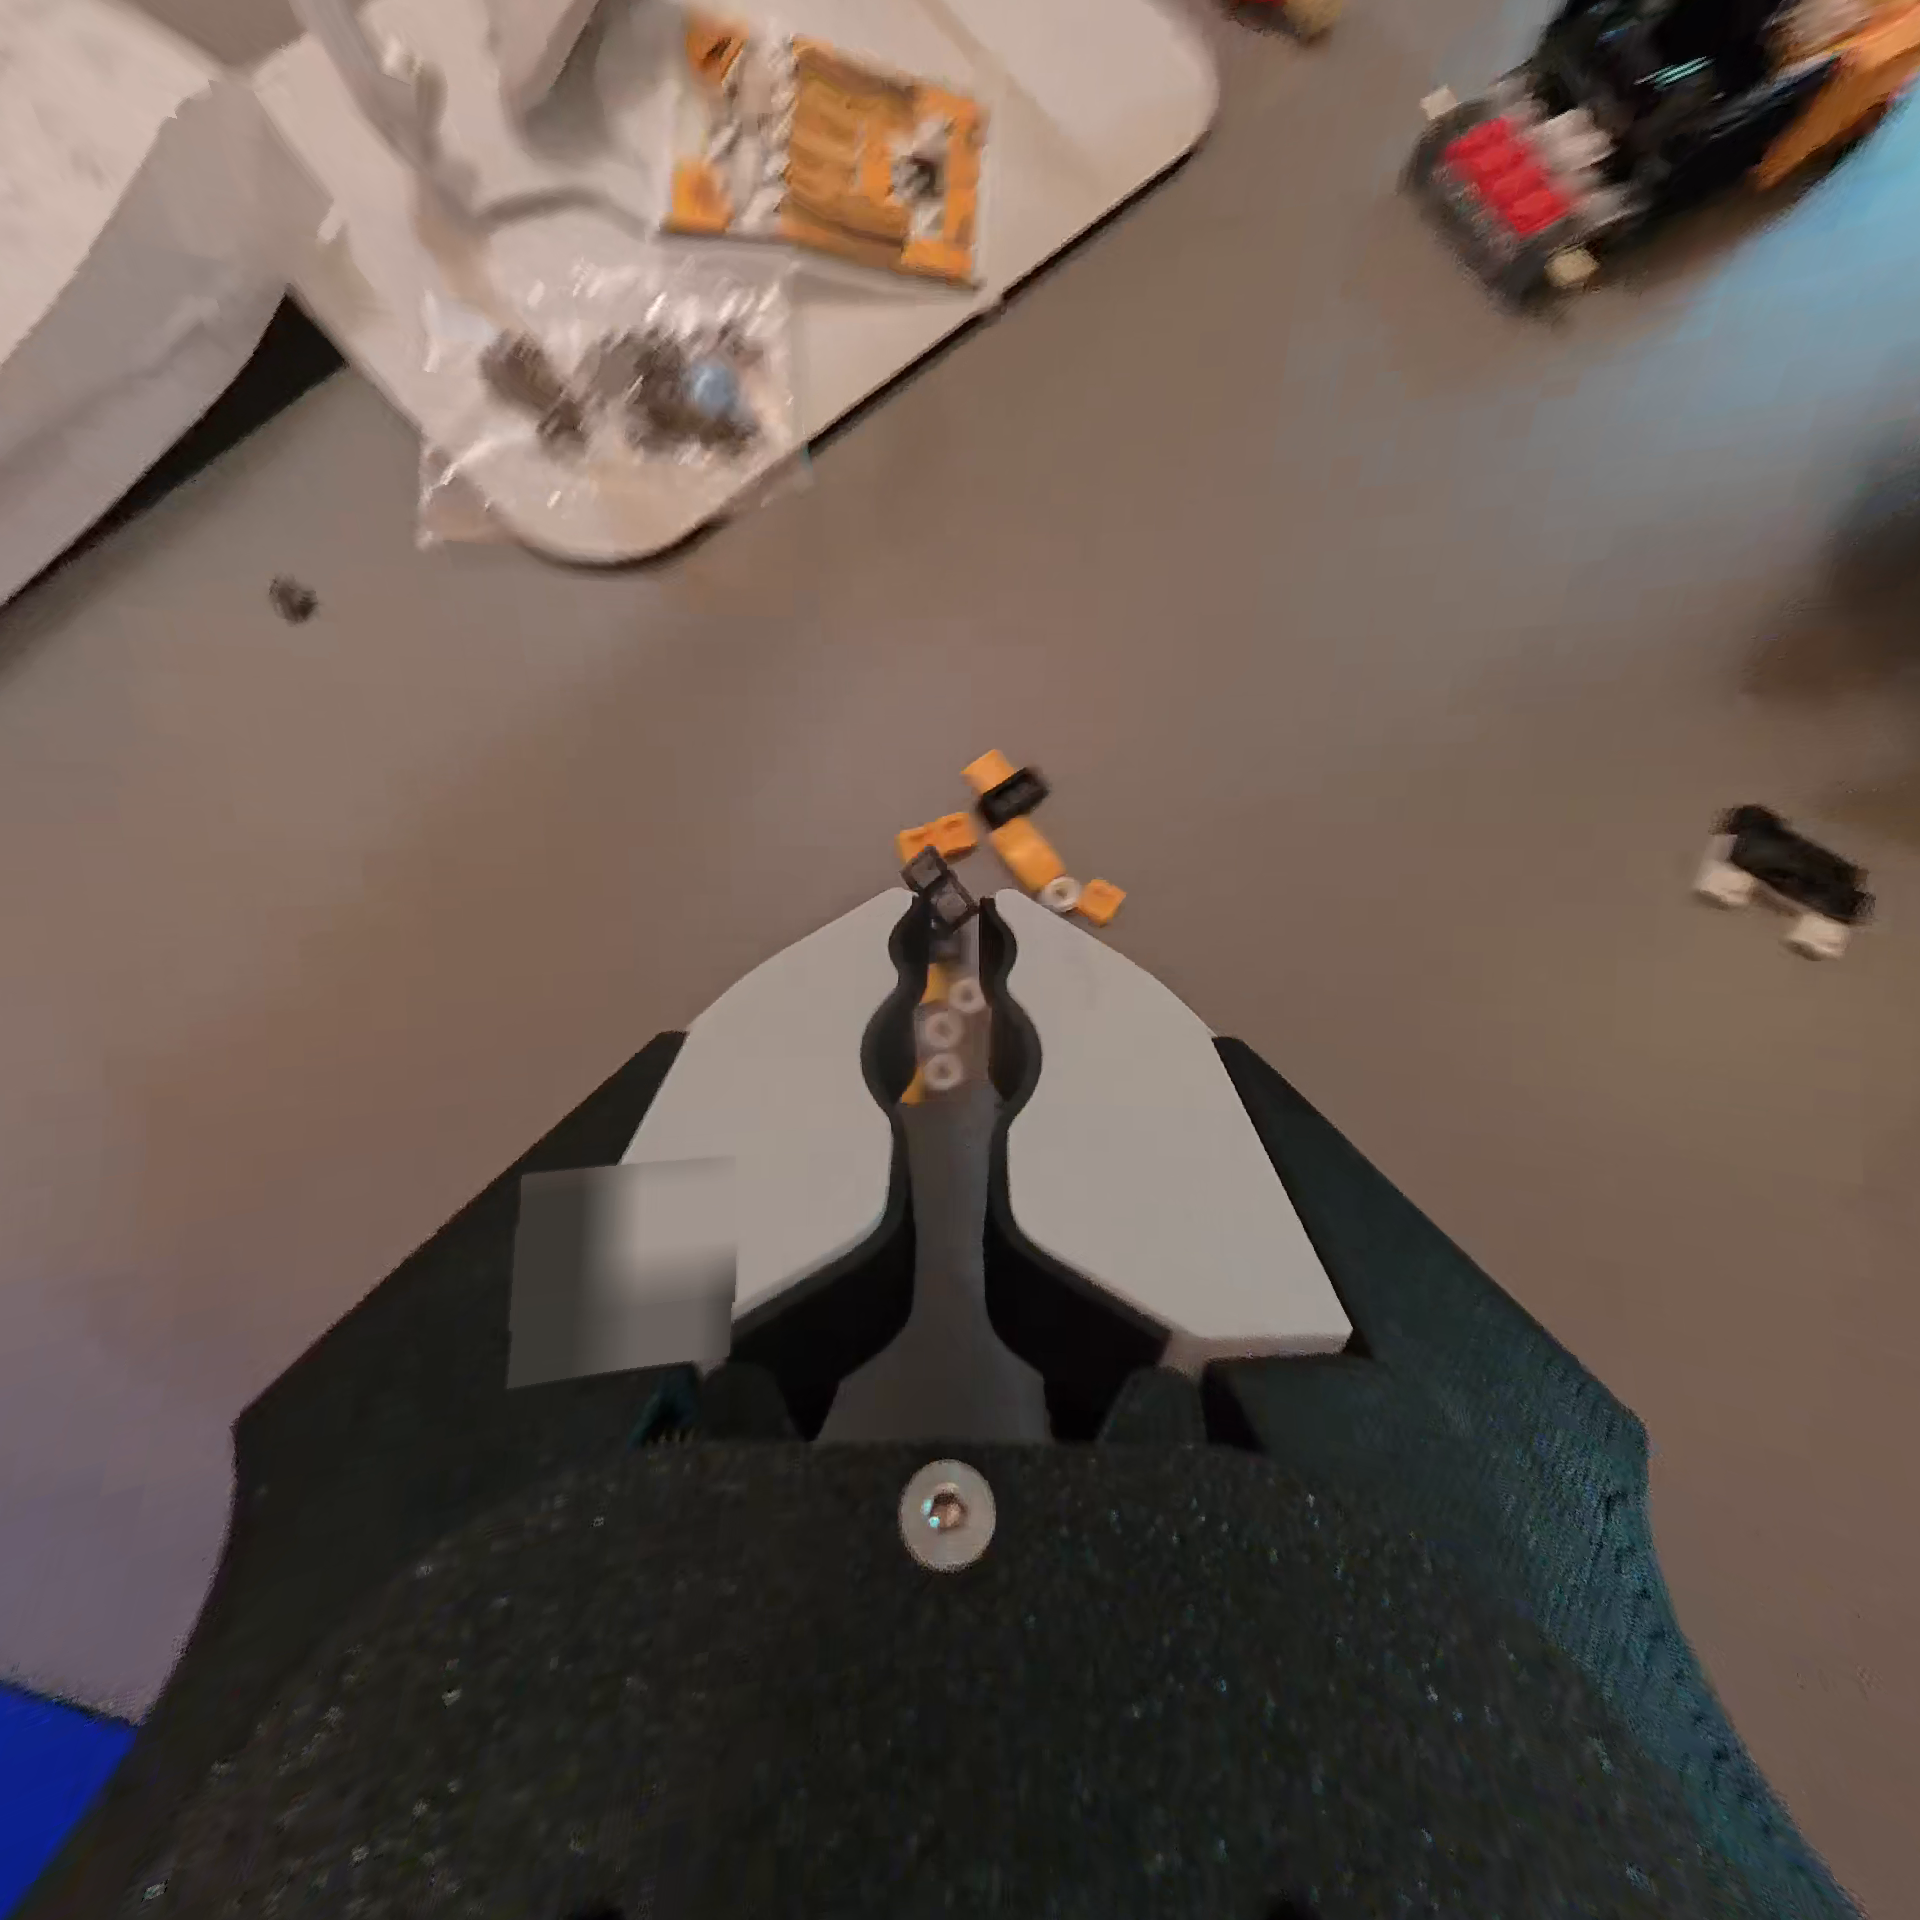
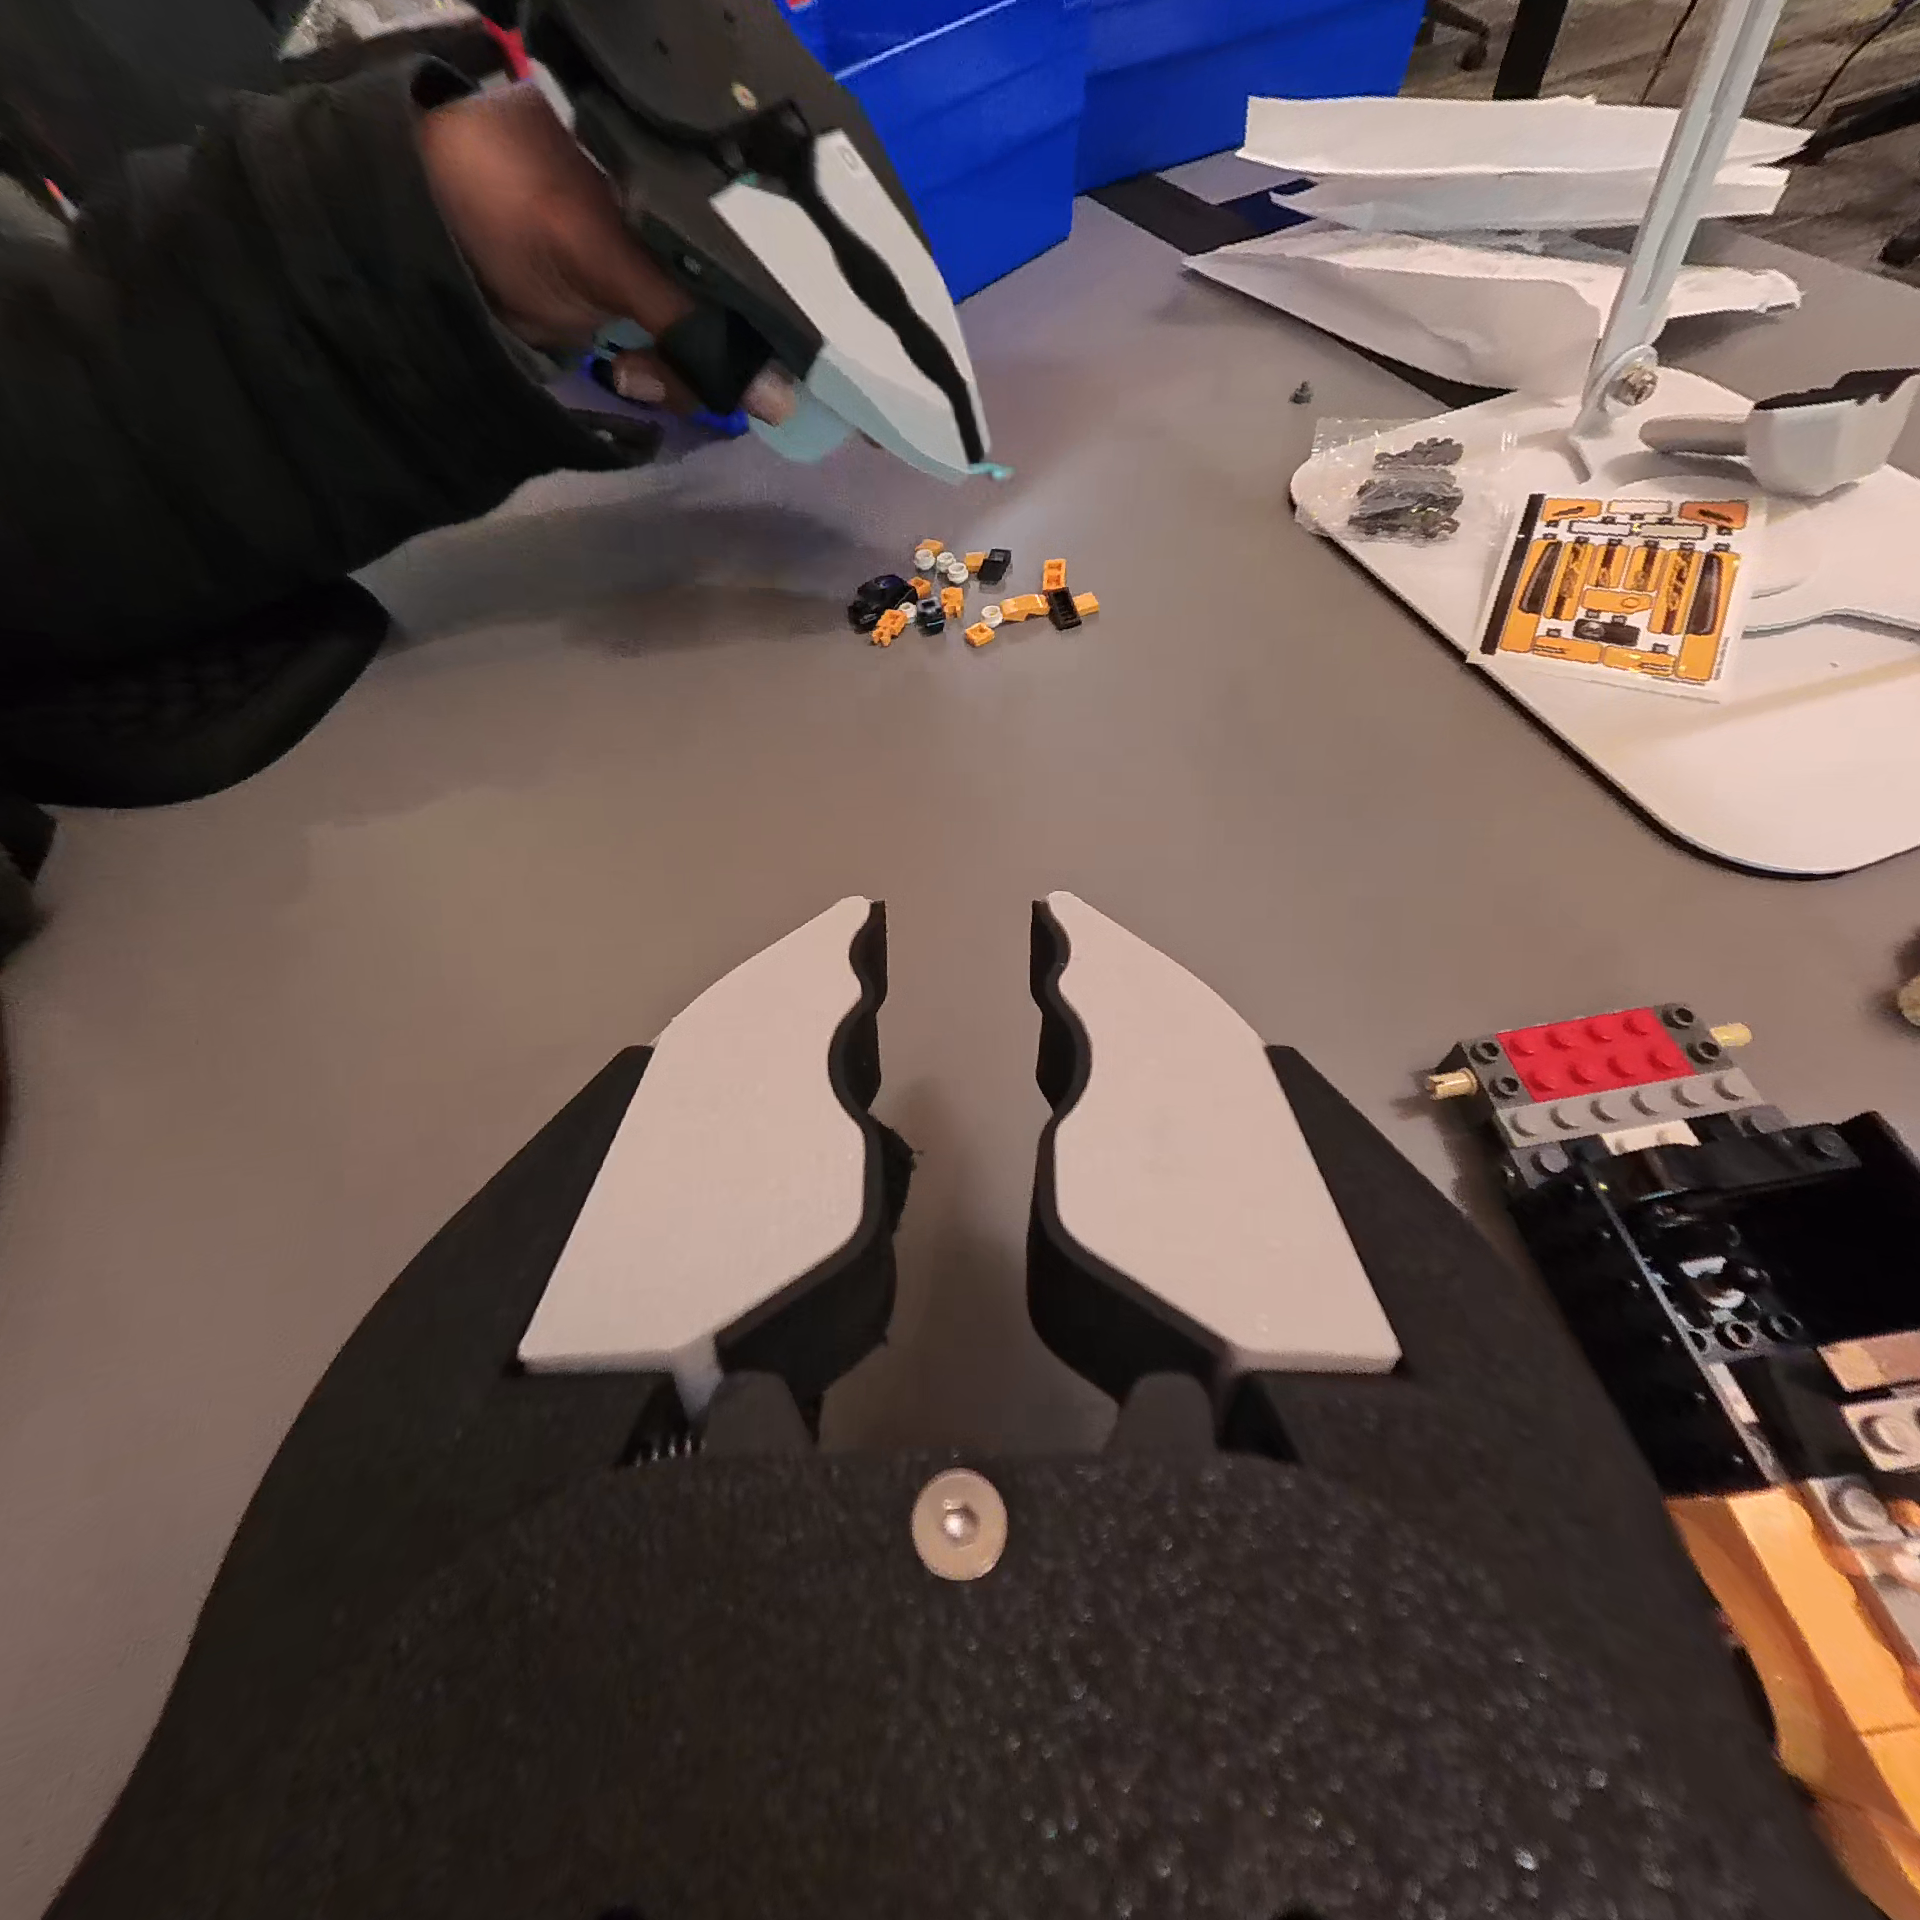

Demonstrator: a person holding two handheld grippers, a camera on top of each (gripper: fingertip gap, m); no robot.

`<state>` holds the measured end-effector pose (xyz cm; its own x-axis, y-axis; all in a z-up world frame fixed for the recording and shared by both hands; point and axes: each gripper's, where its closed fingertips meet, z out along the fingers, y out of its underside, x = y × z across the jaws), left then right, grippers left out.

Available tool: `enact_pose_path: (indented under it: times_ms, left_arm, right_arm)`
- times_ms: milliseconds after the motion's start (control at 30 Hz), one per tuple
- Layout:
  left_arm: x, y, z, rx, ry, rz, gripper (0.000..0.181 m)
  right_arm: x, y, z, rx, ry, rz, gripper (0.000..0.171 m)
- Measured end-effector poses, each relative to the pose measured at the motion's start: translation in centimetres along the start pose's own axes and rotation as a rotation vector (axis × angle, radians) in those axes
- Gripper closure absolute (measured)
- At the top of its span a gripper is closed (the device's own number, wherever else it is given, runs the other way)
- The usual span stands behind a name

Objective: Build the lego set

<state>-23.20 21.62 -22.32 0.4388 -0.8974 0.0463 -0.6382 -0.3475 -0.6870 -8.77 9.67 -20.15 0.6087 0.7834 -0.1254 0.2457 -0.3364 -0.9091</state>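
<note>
My left gripper (image 1: 954, 906) hangs just above a loose pile of small orange, black and white pieces (image 1: 1023, 842) on the grey table. Its jaws are almost together, and a small black piece (image 1: 938, 885) sits between the tips. The right wrist view shows that gripper (image 2: 977, 452) in a person's hand, raised over the same pile (image 2: 971, 597). My right gripper (image 2: 958, 914) is open and empty, low over bare table, well in front of the pile. The partly built black, red and orange car (image 2: 1683, 1195) lies right of it and also shows in the left wrist view (image 1: 1621, 156).
A white stand base (image 2: 1714, 790) at the right carries an orange sticker sheet (image 2: 1621, 592) and a clear bag of dark pieces (image 2: 1392, 488). White paper bags (image 2: 1455, 218) and blue bins (image 2: 1039, 114) lie behind. A small black-and-white sub-build (image 1: 1782, 883) sits to the right of the pile. The grippers' ends are close to 20 centimeters from one another.
</note>
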Motion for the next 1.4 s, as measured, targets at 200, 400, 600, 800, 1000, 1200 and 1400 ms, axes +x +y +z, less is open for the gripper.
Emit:
enact_pose_path:
  times_ms: [200, 400, 600, 800, 1000, 1200, 1400]
  left_arm:
    - [9.0, -0.7, 0.6, 0.012, 0.228, 0.248, 0.173]
    - [14.7, 1.4, 3.2, -0.047, 0.352, 0.42, 0.173]
    - [15.4, 2.3, 3.7, -0.079, 0.359, 0.478, 0.168]
    - [9.1, 0.7, -1.0, -0.084, 0.212, 0.423, 0.162]
    - [0.6, 2.4, -3.6, -0.091, 0.049, 0.207, 0.162]
    - [0.7, 4.8, -1.5, -0.195, 0.087, 0.223, 0.165]
    - [1.4, 5.4, -0.3, -0.218, 0.119, 0.241, 0.162]
  right_arm:
    - [0.5, 0.0, 0.0, 0.01, 0.025, 0.009, 0.145]
    - [0.8, 0.0, -0.2, 0.007, 0.04, -0.003, 0.145]
    - [0.7, 0.2, -0.1, -0.003, 0.037, -0.012, 0.145]
    - [0.9, 0.2, -0.1, 0.001, 0.037, 0.003, 0.145]
    - [0.9, 0.5, 0.1, -0.004, 0.032, 0.015, 0.146]
    - [1.0, 0.5, 0.1, -0.004, 0.033, 0.017, 0.146]
    - [0.8, 0.7, 0.1, -0.015, 0.029, 0.005, 0.146]
